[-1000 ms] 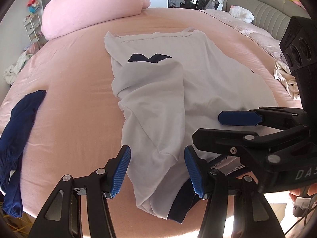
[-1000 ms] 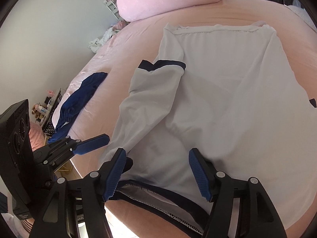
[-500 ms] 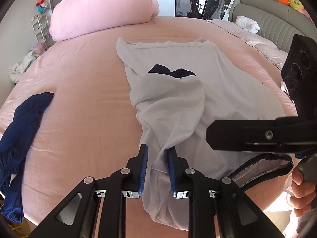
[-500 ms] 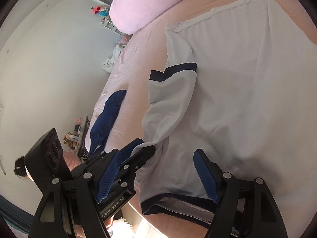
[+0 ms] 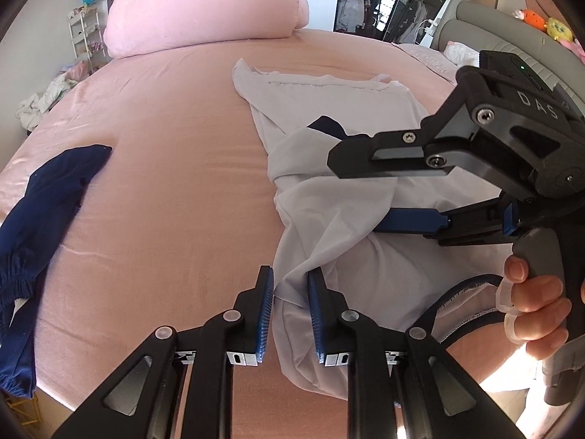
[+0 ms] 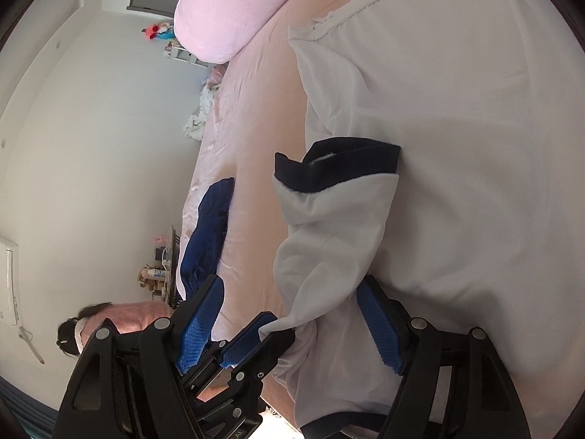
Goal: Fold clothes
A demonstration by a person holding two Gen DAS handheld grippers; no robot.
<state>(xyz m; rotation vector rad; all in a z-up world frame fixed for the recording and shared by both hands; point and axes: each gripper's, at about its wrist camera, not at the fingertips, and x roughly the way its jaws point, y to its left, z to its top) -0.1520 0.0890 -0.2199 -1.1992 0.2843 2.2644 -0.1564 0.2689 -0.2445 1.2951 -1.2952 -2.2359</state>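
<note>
A white shirt (image 5: 329, 109) with navy trim lies spread on the pink bed (image 5: 164, 183). Its near sleeve, ending in a navy cuff (image 6: 340, 168), is folded across the body. My left gripper (image 5: 290, 292) is shut on a bunched fold of the white fabric at the shirt's near left edge. My right gripper (image 6: 289, 325) is rolled on its side and open wide, and the sleeve's lower part sits between its blue pads (image 6: 380, 329). In the left wrist view the right gripper (image 5: 362, 192) reaches in from the right, above the sleeve. The shirt's navy-edged opening (image 5: 457, 289) hangs at the bed's near edge.
Navy shorts (image 5: 44, 201) lie at the bed's left side. A rolled pink duvet (image 5: 204, 11) fills the far end, and a grey headboard (image 5: 475, 25) stands at right. A hand (image 5: 533, 307) holds the right gripper's handle. Loose clothes (image 5: 40, 102) lie beyond the left edge.
My left gripper closed on the shirt's fabric and has kept it. The right gripper rose, rolled sideways and swung over the sleeve, staying open. The sleeve has bunched up.
</note>
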